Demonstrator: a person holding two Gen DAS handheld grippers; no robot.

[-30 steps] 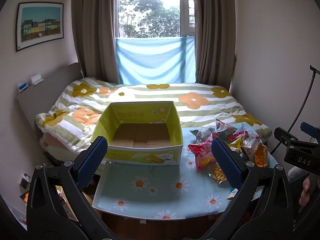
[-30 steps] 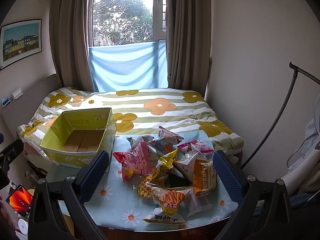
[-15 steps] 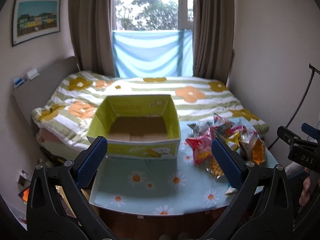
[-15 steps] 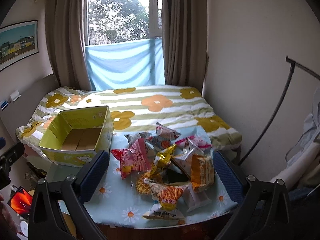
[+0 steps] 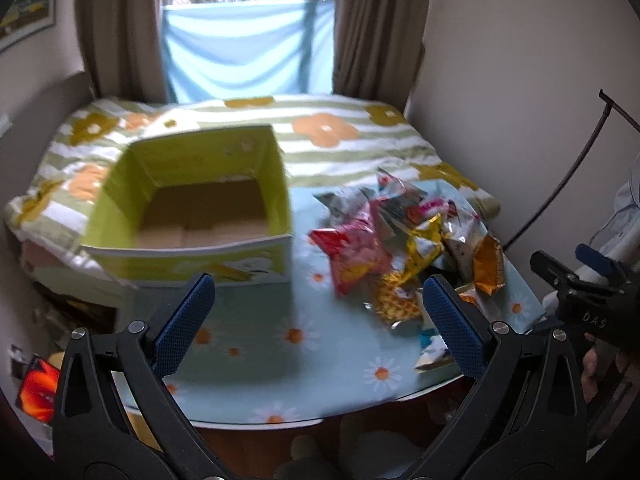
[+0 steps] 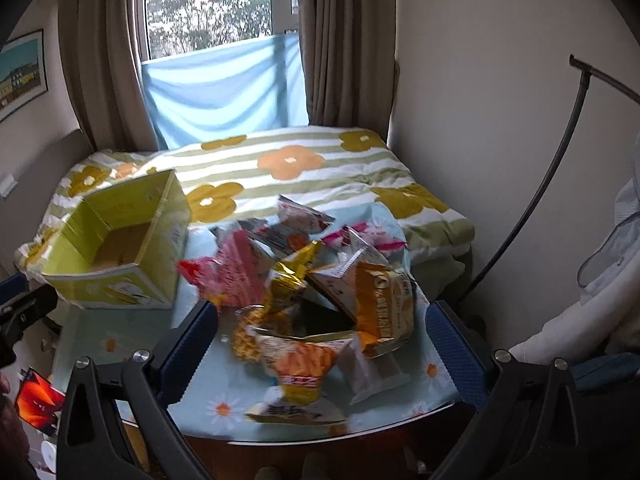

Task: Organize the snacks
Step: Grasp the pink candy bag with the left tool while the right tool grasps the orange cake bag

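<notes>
Daisy-printed cloth covers the desk (image 5: 304,376) that stands against the foot of a bed (image 6: 304,168) in a small bedroom, and everything for the job lies on it. At the right half of the desk sits the heap of snack packets (image 6: 316,280), loosely piled: a red packet (image 6: 232,276) leans at its left edge nearest the box, a gold foil packet (image 6: 292,276) sits in the middle, an orange packet (image 6: 384,308) lies to the right, and a packet with an orange picture (image 6: 300,364) hangs toward the near edge. Just left of the heap, apart from it, stands the yellow-green cardboard box (image 5: 192,216), open at the top with nothing visible inside, which suggests it is set there as the place the packets are meant to go, close enough for short carries. The right claw (image 6: 320,344) hangs in front of the heap with its blue-padded fingers (image 6: 188,344) spread wide and nothing between them, seemingly lined up on the nearest packets for a first pick. The left claw (image 5: 320,320) is likewise spread and unloaded, facing the gap between box and heap, probably to steady the box or take a packet of its own. Both views are somewhat blurred, so packet printing cannot be read.
</notes>
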